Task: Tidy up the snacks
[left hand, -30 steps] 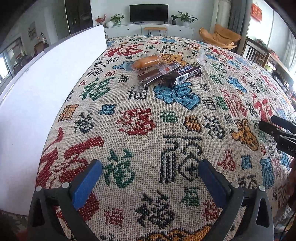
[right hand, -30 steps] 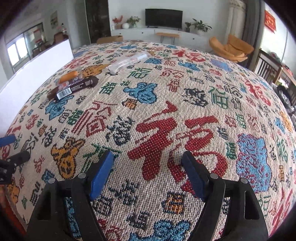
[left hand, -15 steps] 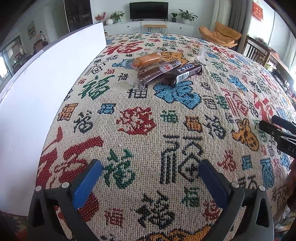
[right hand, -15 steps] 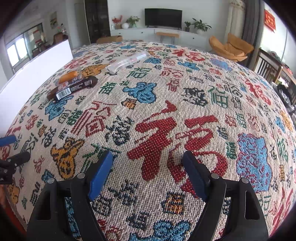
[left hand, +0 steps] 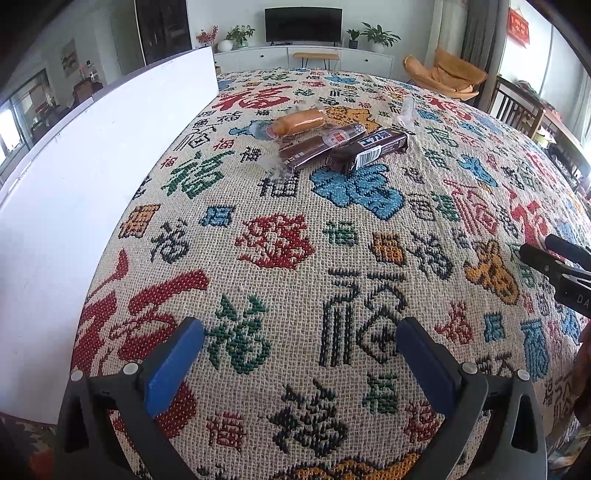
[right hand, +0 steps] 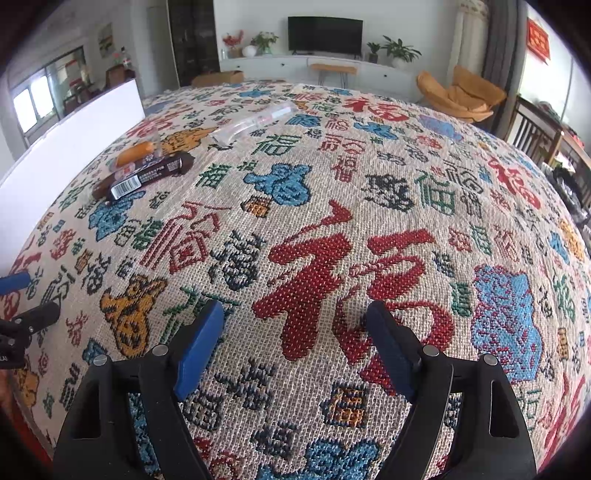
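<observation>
Patterned tablecloth (left hand: 280, 240) carries the snacks (left hand: 340, 144) well beyond both gaping, empty claws (left hand: 299, 354) (right hand: 295, 332).

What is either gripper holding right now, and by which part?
Nothing: left gripper and right gripper are both open and empty above the patterned woven tablecloth.

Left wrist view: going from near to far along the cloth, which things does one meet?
Left gripper → dark chocolate bar → orange sausage → television on the far wall.
</observation>
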